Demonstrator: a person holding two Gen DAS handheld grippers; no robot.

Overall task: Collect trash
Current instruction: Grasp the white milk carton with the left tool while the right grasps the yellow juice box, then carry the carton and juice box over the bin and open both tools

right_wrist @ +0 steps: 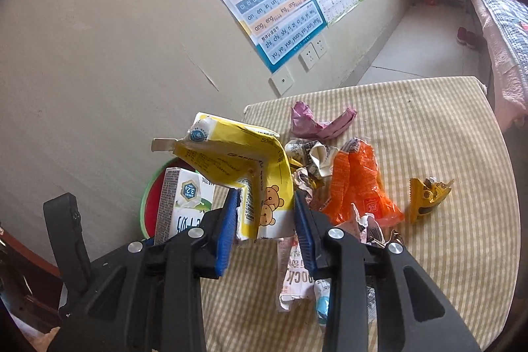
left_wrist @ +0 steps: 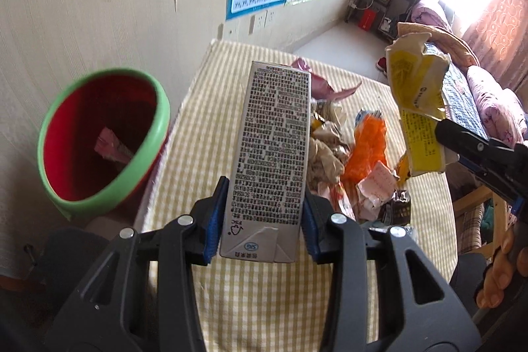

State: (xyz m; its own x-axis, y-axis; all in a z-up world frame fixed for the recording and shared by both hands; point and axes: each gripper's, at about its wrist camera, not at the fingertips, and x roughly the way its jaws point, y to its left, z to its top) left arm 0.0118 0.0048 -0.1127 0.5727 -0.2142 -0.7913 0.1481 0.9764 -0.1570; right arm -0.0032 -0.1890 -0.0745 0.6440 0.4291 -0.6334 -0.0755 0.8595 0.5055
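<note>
left gripper [left_wrist: 264, 220] raised, clamped, right gripper [right_wrist: 265, 231] raised, clamped

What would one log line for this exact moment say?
left gripper: shut on milk carton | right gripper: shut on yellow wrapper | bin: beside table | more trash remains

A table [right_wrist: 429, 269] w/ yellow-and-white checked cloth was seen against the wall. Trash was heaped on it: pink wrapper [right_wrist: 316, 122] at far side, crumpled paper [right_wrist: 313, 157] nearer, orange bag [right_wrist: 359, 183] to its right, small yellow wrapper [right_wrist: 427, 195] further right, apart from the rest. A white printed wrapper [right_wrist: 293, 276] lay nearest.
</note>
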